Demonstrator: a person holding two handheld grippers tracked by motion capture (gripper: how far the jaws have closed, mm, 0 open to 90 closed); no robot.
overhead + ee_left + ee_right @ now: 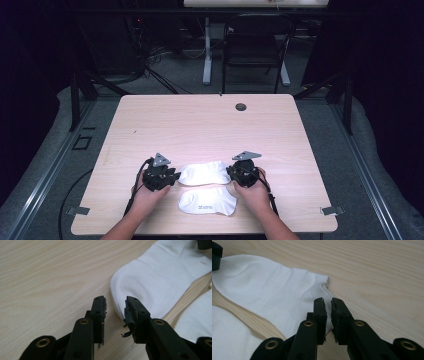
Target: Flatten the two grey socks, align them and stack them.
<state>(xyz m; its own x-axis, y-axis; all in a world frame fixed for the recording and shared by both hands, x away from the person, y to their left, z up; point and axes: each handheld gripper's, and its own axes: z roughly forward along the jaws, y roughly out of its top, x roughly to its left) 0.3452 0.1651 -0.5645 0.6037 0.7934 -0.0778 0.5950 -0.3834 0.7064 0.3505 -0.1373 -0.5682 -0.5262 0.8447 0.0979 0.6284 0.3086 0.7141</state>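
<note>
Two white socks lie side by side near the table's front edge. The far sock (pixel 205 172) stretches between my two grippers, and the near sock (pixel 207 201) lies just in front of it. My left gripper (pixel 174 176) rests at the far sock's left, rounded end (pixel 155 280). Its jaws (pixel 115 302) stand apart, with the sock's edge just beyond them and nothing pinched. My right gripper (pixel 232 173) sits at the sock's other end (pixel 274 295). Its jaws (pixel 327 301) show a narrow gap, with the sock's edge lying loose in it.
The light wooden table (pixel 200 120) has a round cable grommet (pixel 241 106) near its far edge. Beyond the table stand a black chair (pixel 255 45) and a table leg (pixel 207 55). Two metal clips sit at the front corners (pixel 79 210).
</note>
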